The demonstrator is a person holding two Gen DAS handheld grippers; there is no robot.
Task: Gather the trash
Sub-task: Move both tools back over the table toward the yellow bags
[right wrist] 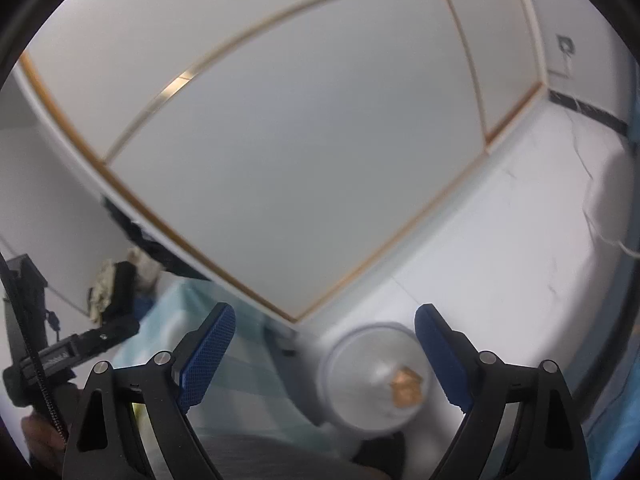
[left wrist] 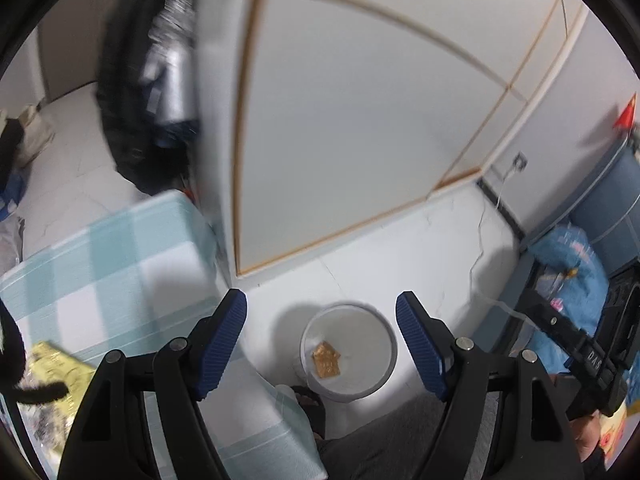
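A round white bin (left wrist: 349,350) stands on the pale floor below both grippers, with a crumpled golden-brown wrapper (left wrist: 327,364) lying in its bottom. In the right wrist view the same bin (right wrist: 376,380) and wrapper (right wrist: 406,388) look blurred. My left gripper (left wrist: 320,312) hangs high above the bin, its blue pads (left wrist: 224,340) wide apart with nothing between them. My right gripper (right wrist: 325,322) is likewise open and empty, up above the bin's left side. A yellow packet (left wrist: 56,372) lies on the checked cloth at the lower left.
A table with a blue-and-white checked cloth (left wrist: 120,264) stands left of the bin. A white cabinet with wooden trim (left wrist: 352,120) rises behind. A dark bag (left wrist: 132,92) hangs at the far left, blue bags (left wrist: 572,280) lie right. A person's sandalled foot (left wrist: 310,400) is beside the bin.
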